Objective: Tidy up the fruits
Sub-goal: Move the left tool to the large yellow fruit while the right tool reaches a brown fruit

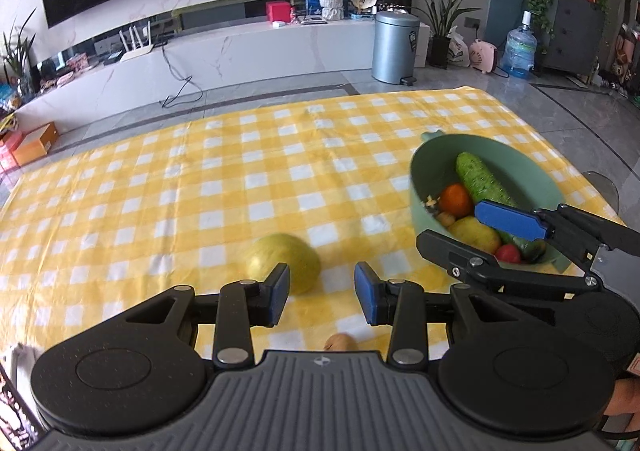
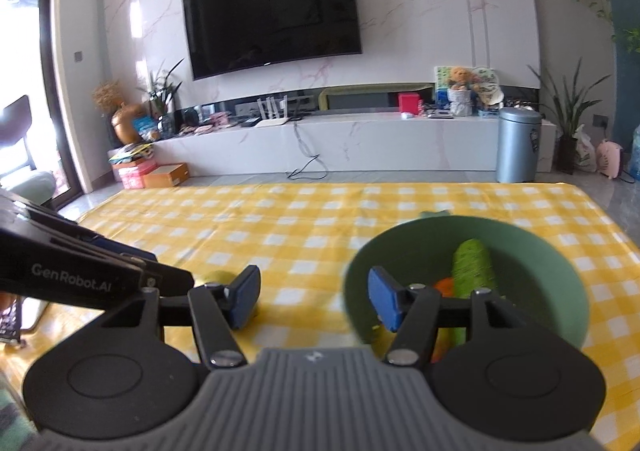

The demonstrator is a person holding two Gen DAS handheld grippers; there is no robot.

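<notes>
Lying loose on the checked cloth [image 1: 160, 179], left of the green bowl [image 1: 424, 175]: yellow-green fruit [image 1: 284, 259]. Hovering just before it, left gripper [image 1: 322, 291] spread, pinching nothing. Risking a nudge, rolling it away. Hanging empty over the bowl: right gripper [image 2: 312, 299], spread.

Table under a yellow-and-white checked cloth [image 1: 224, 179]. Resting directly on it: 1 green bowl [image 1: 430, 171] toward the right side, 1 yellow-green round fruit [image 1: 280, 255] well apart to its left, 1 small brown fruit [image 1: 340, 342] at the near edge, only partly visible.
</notes>
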